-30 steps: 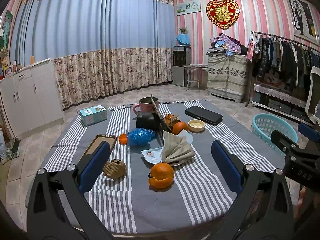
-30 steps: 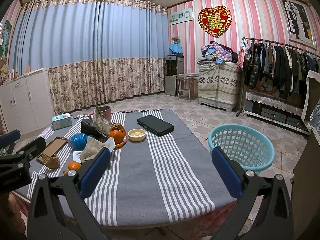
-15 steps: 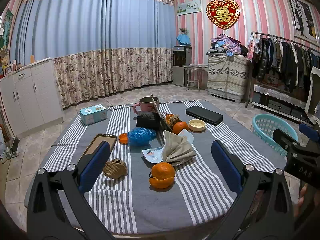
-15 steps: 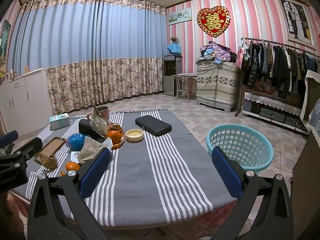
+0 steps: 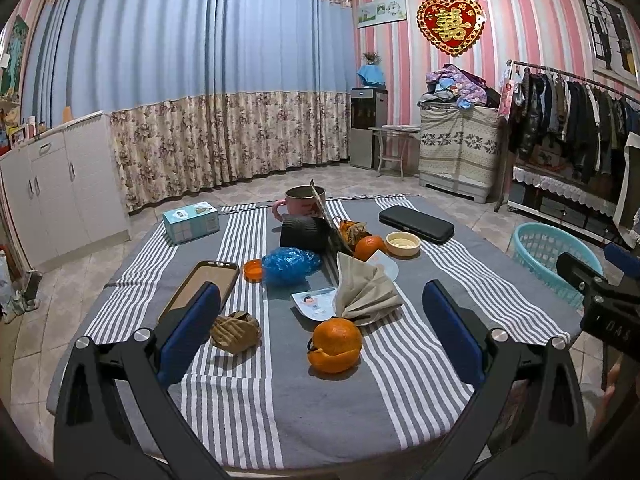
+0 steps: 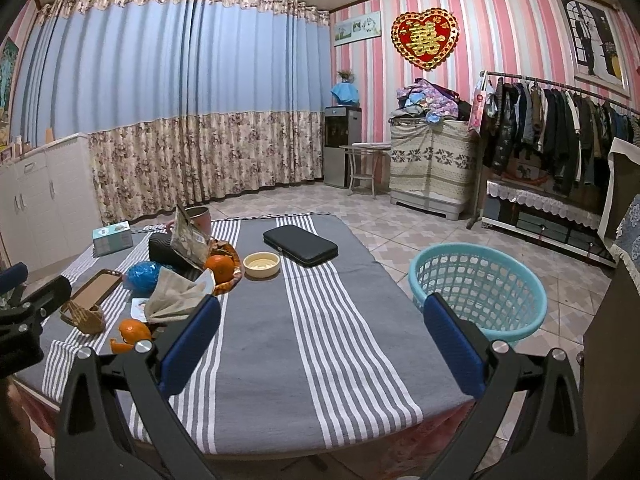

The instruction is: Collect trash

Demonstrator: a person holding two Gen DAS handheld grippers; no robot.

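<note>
The trash, a peeled orange (image 5: 335, 345) and brown wad (image 5: 235, 332), is seen on the table (image 5: 320, 412) at 12 o'clock of the left claw (image 5: 320, 332); little has moved since before; both claws are held wide and empty; the basket (image 6: 478, 288) waits at 1 o'clock of the right claw (image 6: 320, 340); no pickup is started.
</note>
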